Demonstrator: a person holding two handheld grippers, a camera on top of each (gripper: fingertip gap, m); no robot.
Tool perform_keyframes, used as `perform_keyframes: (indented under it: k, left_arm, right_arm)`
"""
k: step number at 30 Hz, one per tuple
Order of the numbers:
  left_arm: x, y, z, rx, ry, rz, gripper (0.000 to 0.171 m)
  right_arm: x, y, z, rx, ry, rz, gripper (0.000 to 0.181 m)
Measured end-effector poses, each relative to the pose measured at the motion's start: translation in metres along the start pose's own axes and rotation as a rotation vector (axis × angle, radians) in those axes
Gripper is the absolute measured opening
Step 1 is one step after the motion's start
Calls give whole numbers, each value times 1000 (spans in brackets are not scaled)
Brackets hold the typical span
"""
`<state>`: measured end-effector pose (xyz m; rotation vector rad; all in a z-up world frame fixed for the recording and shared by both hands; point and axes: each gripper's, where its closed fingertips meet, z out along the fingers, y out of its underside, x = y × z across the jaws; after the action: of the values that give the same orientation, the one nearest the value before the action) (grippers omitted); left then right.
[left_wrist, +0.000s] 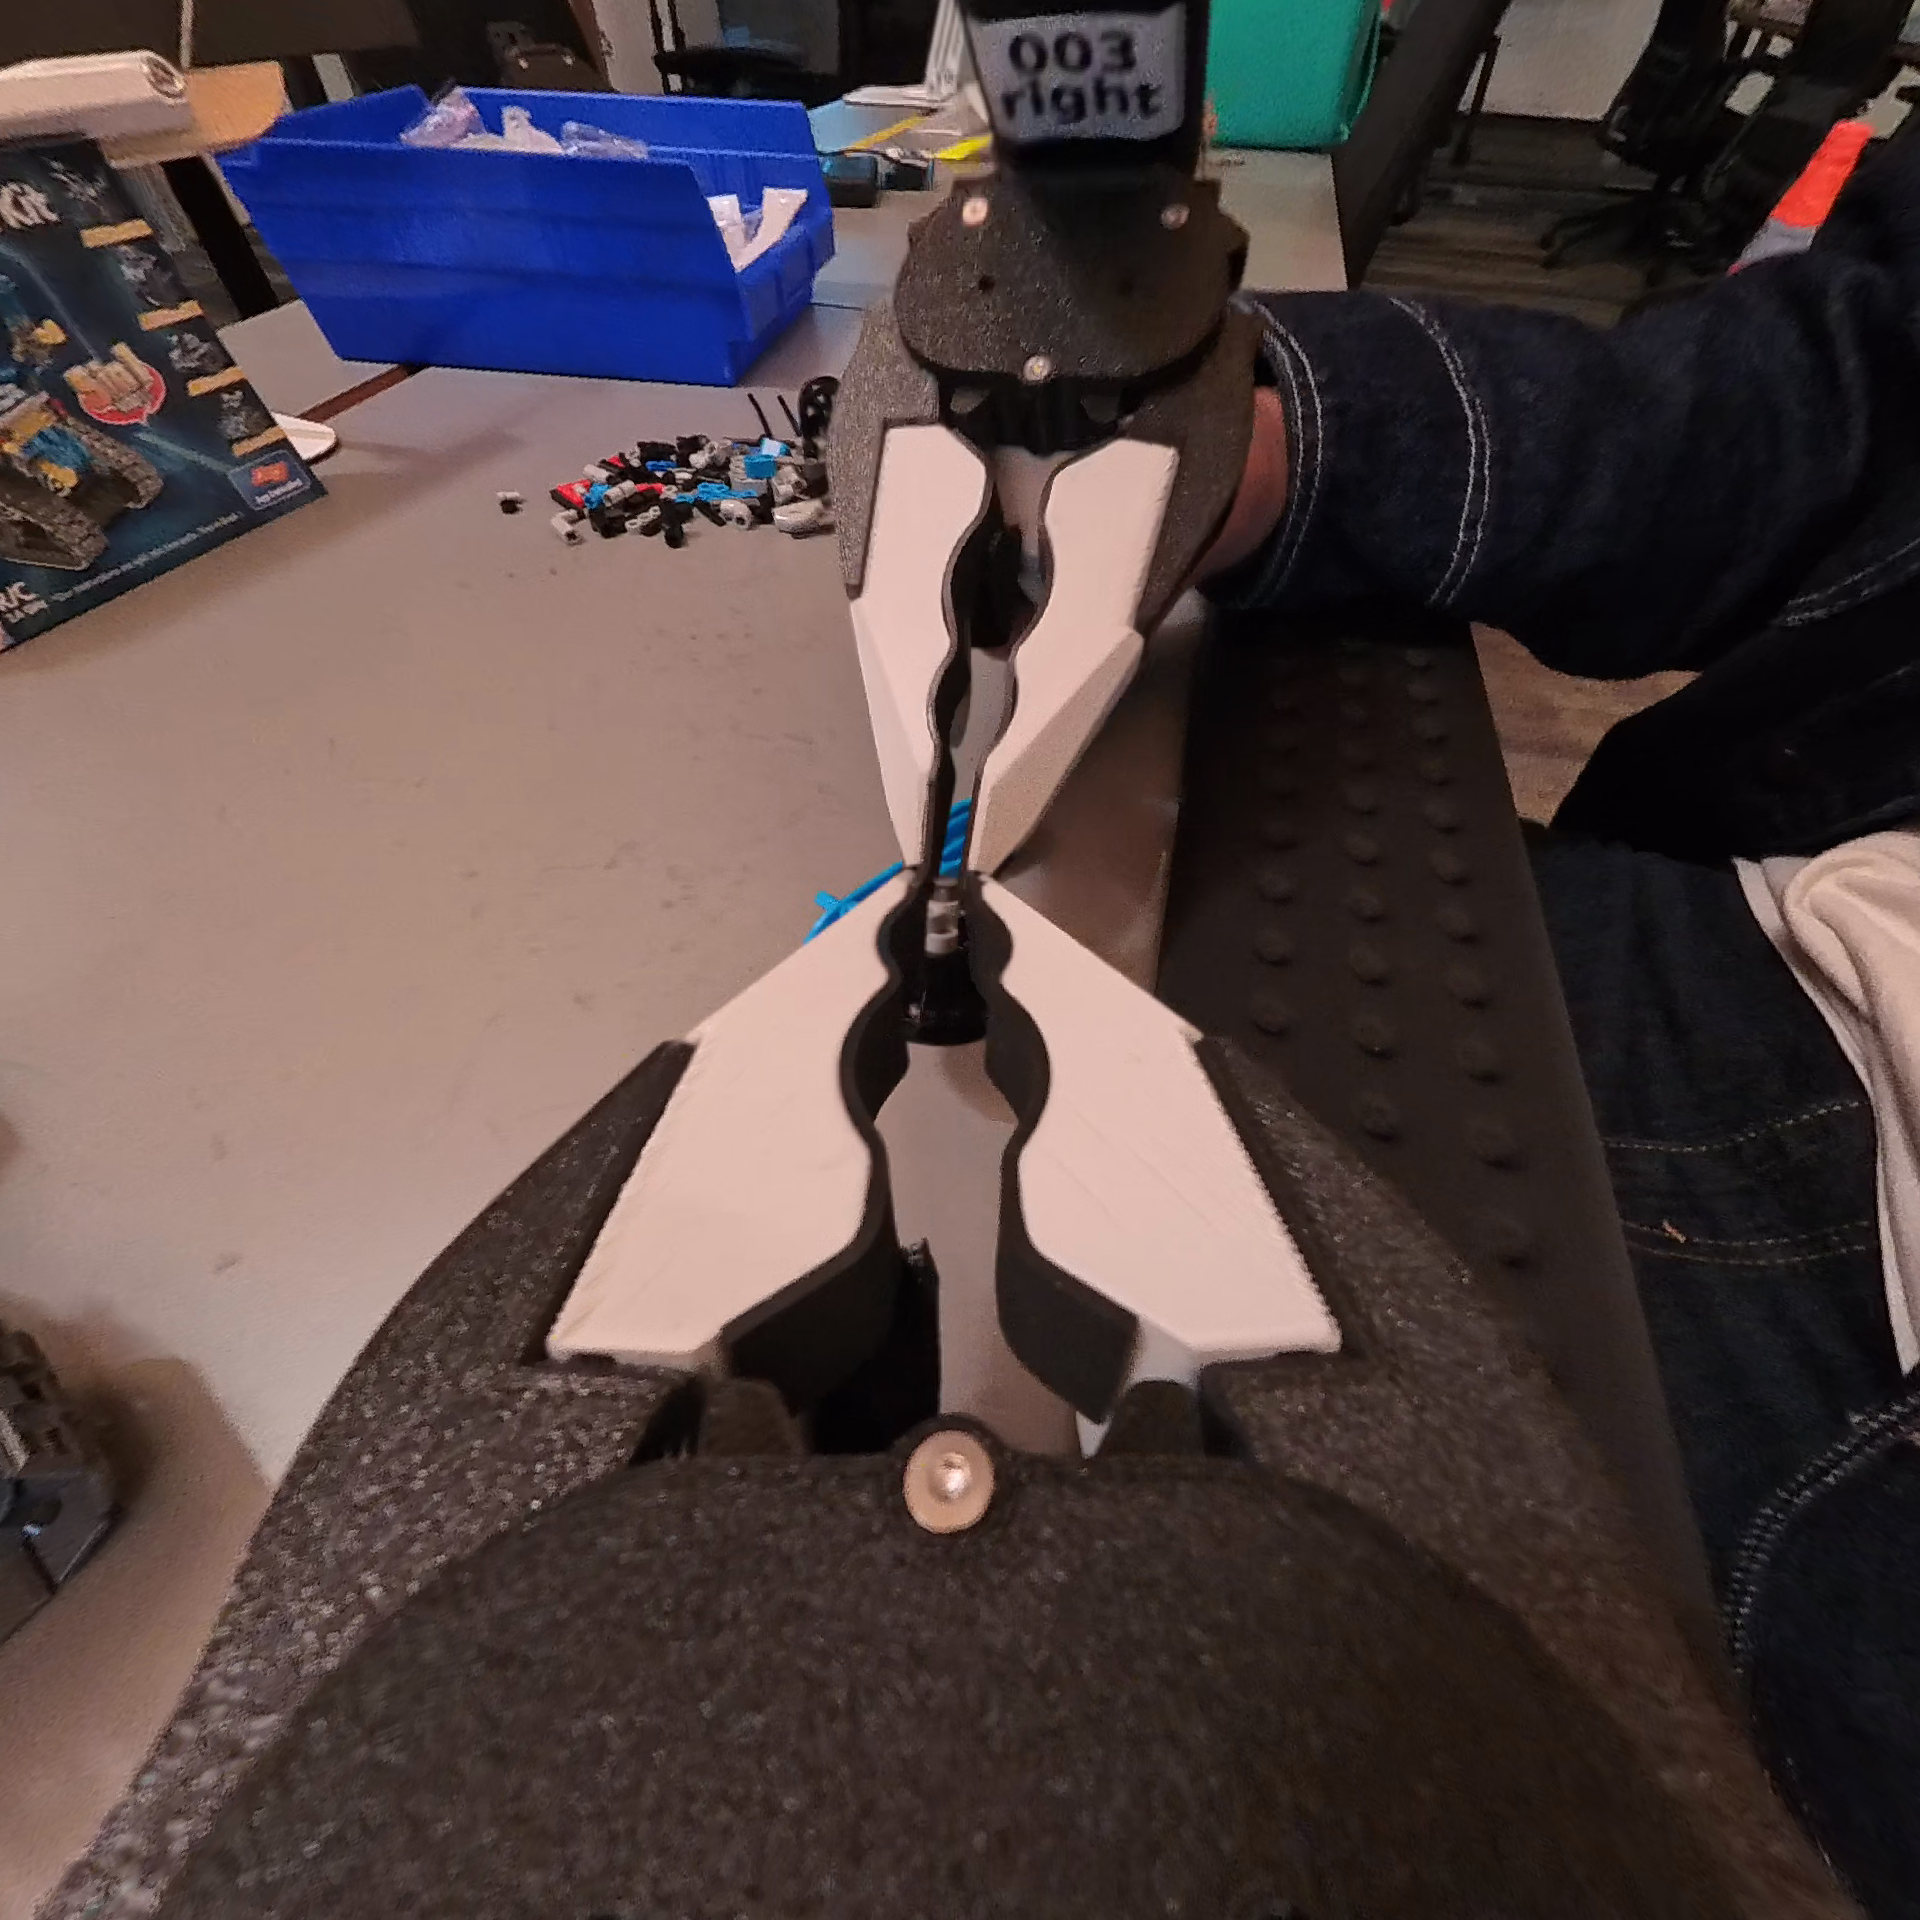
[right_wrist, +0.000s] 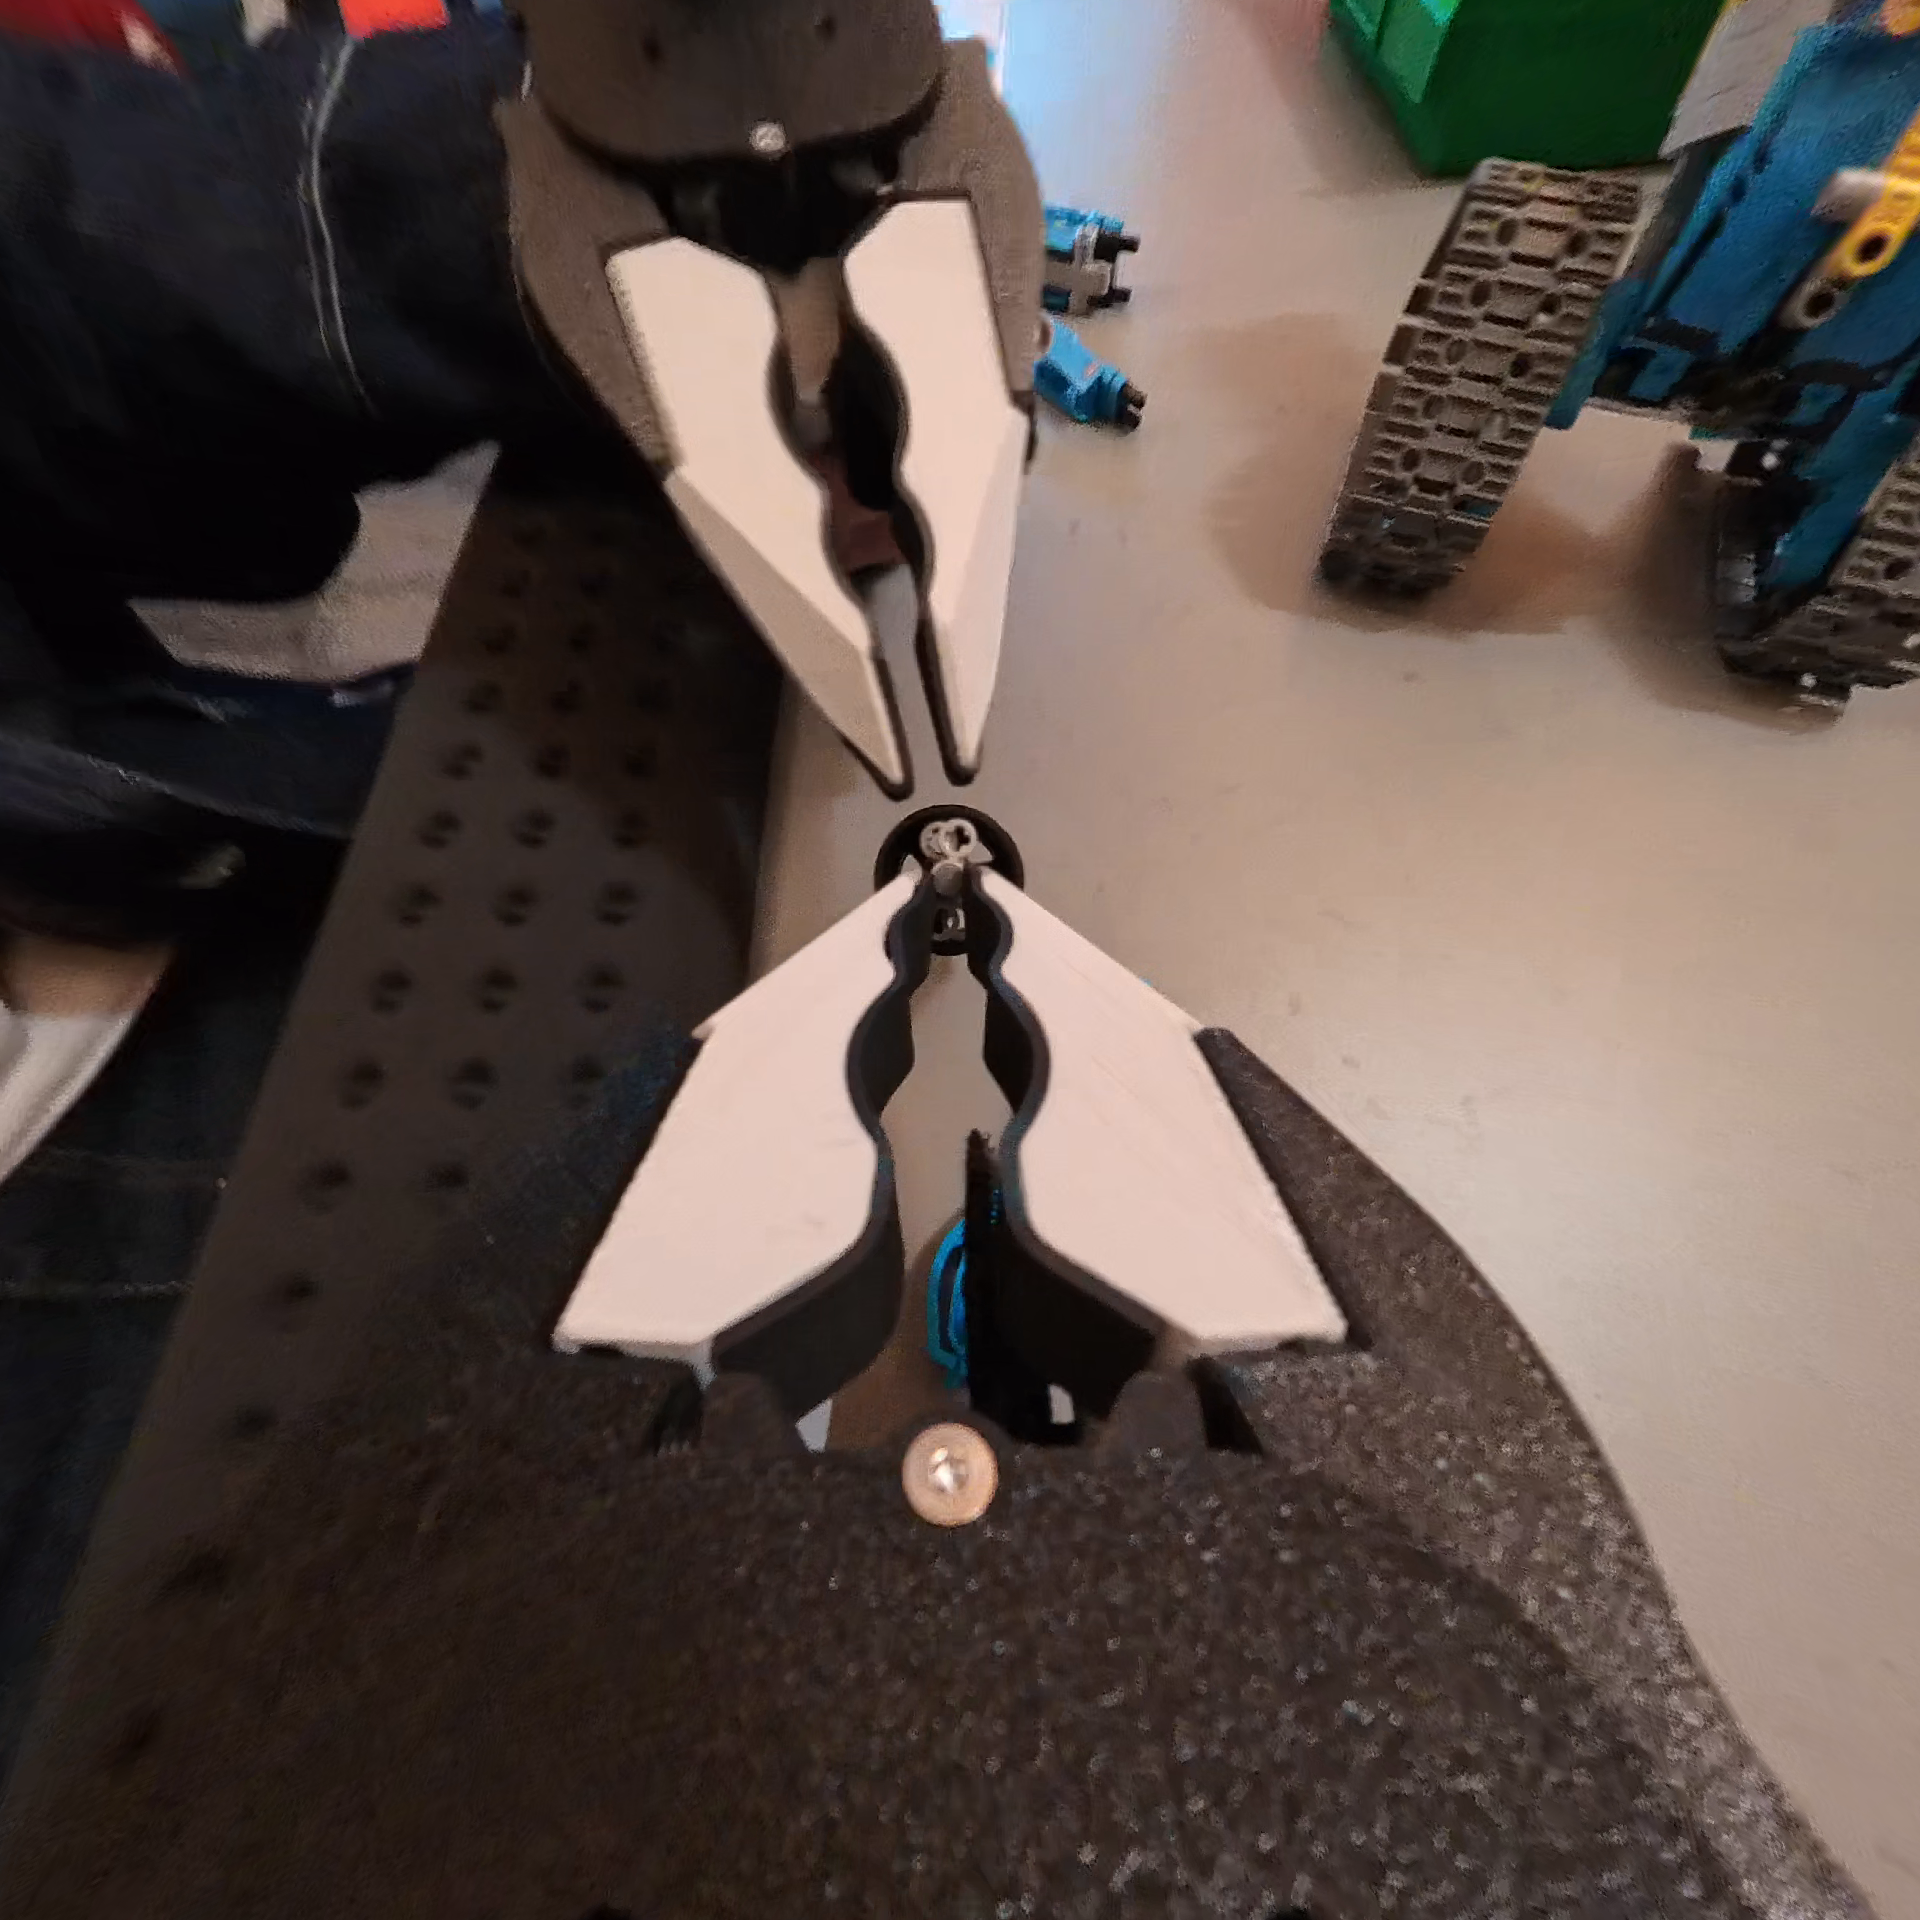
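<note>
You work over a smooth grey table (left_wrist: 364, 831) whose near edge carries a black studded rubber mat (left_wrist: 1371, 935). Beyond your left gripper (left_wrist: 943, 891) and off to its left sit a blue plastic storage bin (left_wrist: 520, 249), a printed cardboard kit box (left_wrist: 114, 416) and a loose pile of small black, grey and blue building pieces (left_wrist: 686, 494). Ahead and to the right of your right gripper (right_wrist: 948, 875) stands a blue and grey tracked toy vehicle (right_wrist: 1662, 343), with a green box (right_wrist: 1507, 73) behind it.

Your two grippers meet tip to tip. The right gripper's fingertips (right_wrist: 914, 894) are pinched together on a thin grey axle pin (right_wrist: 948, 868) that runs through a small black wheel (right_wrist: 951, 842) just past the tips. In the left wrist view your left gripper's fingers (left_wrist: 800, 1091) are drawn close at the tips around that same small pin-and-wheel part, though in the right wrist view a narrow gap shows between its tips, which stop just short of the wheel. A bright blue plastic piece (right_wrist: 951, 1299) sits between the right gripper's fingers, near their base.
</note>
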<state>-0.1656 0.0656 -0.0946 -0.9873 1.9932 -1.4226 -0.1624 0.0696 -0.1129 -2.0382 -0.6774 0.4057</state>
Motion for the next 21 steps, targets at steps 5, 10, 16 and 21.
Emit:
perform_keyframes:
  k: [5, 10, 16, 21]
  left_arm:
    - [5, 20, 12, -139, 17, 31, 2]
    - [0, 33, 17, -224, 0, 10, 0]
    - [-1, 35, 18, -238, 8, -12, 0]
    - [-1, 36, 18, -240, 6, -11, 0]
  right_arm:
    - [-2, 9, 8, -109, 42, -74, 3]
    - [0, 18, 11, -151, 48, -63, 4]
    - [0, 19, 11, -143, 49, -58, 4]
    - [-2, 20, 7, -128, 48, -63, 5]
